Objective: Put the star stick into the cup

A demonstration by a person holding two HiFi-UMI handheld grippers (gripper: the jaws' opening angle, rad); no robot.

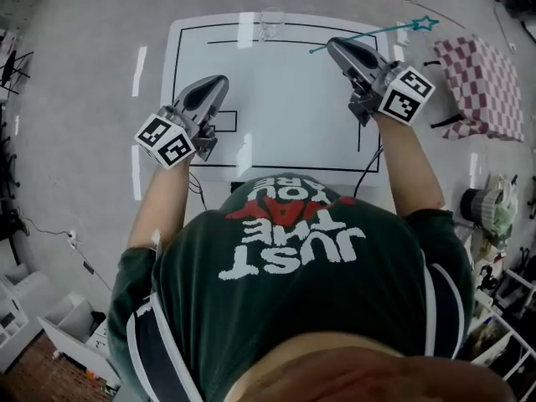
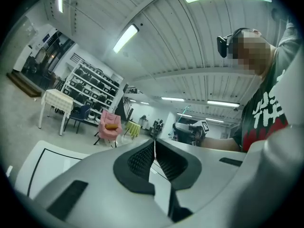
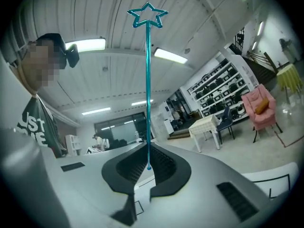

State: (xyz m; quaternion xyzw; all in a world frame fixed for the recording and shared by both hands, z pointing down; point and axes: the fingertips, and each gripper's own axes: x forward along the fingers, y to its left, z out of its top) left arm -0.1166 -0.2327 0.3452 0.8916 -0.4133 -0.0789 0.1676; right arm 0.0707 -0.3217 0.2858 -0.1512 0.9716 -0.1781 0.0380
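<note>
Head view only, cup [image 1: 270,23], right gripper view, star stick [image 3: 147,80] clamped

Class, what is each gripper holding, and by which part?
Right gripper holds the star stick near its plain end, away from the star. Left gripper is shut, holding nothing.

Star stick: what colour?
The star stick is teal; clearest in the right gripper view.

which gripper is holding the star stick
The right gripper: its jaws clamp the teal star stick by its plain end. The left gripper is shut with nothing between its jaws.
</note>
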